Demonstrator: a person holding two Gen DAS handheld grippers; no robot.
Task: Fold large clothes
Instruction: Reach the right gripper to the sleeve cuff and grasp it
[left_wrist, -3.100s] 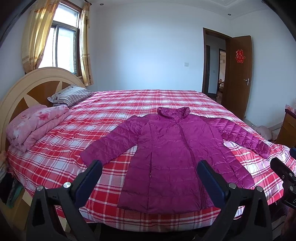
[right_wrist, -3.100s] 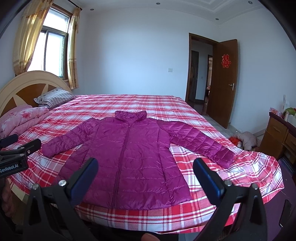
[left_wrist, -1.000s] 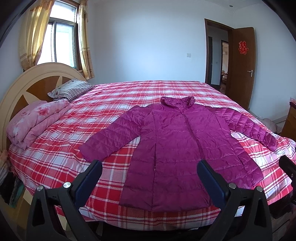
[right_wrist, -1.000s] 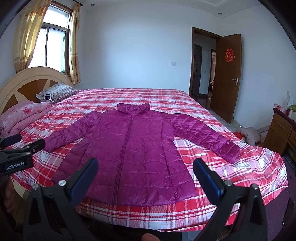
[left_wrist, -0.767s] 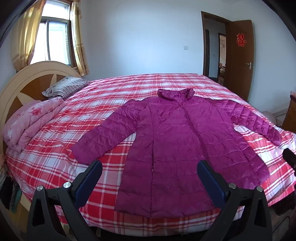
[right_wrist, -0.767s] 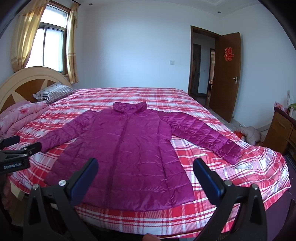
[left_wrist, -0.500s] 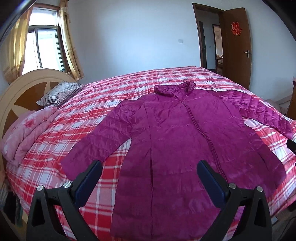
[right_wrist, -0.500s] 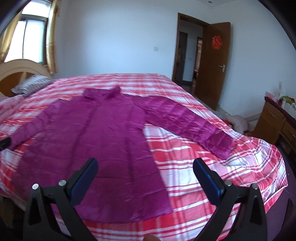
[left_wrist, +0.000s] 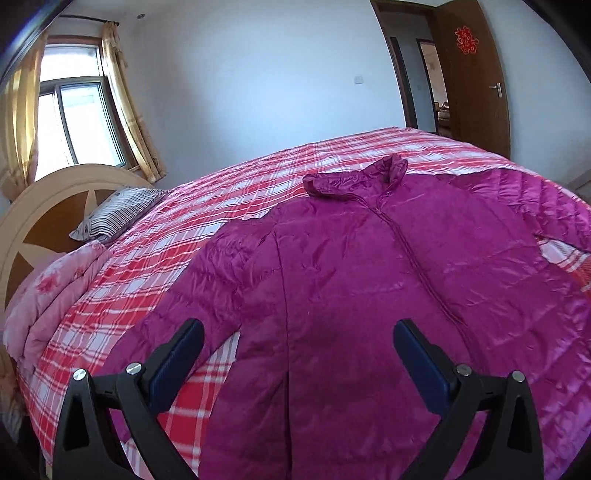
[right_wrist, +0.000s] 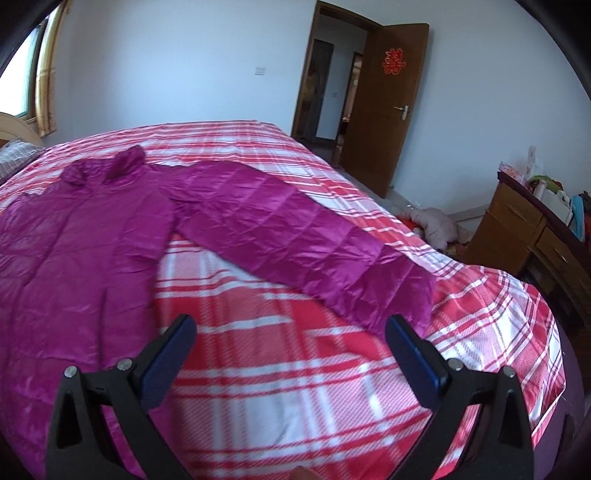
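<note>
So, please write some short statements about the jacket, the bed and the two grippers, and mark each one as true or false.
1. The jacket lies spread flat on the bed. True.
2. The left gripper is shut on a sleeve. False: its fingers are wide apart and hold nothing.
3. The right gripper is open, over bare bedcover near the cuff of the sleeve. True.
4. The jacket is already folded in half. False: both sleeves lie stretched out to the sides.
5. The door is closed. False: it stands open.
</note>
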